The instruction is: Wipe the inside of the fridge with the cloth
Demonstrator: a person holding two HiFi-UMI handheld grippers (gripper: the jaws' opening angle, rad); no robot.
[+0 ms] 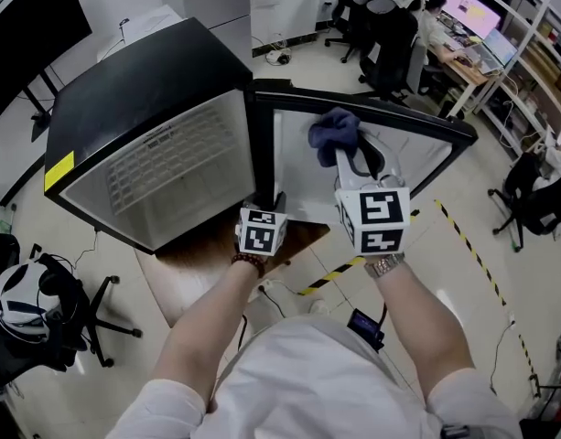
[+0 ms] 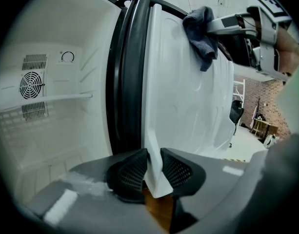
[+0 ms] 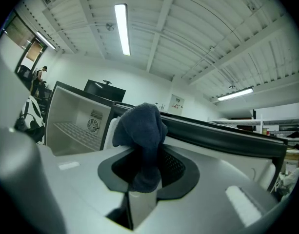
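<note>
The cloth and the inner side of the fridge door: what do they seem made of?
The cloth looks like soft, fuzzy dark blue fabric, perhaps microfibre: it bunches and droops. The fridge door, on its inner side, looks like smooth moulded white plastic, faintly glossy.

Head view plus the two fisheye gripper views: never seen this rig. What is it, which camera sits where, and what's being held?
There is no robot here. A person holds a two-jaw tool in each hand, and the marker cubes are part of those tools. The head view comes from a camera on the person's head. It looks down at a small black fridge standing on the floor with its door open. The left gripper view and the right gripper view come from a wide-angle camera riding on each tool, looking along its jaws. The left tool is clamped on the bottom edge of the door's white inner side. The right tool is shut on a dark blue cloth, held up at the top of the door's inner side.
</note>
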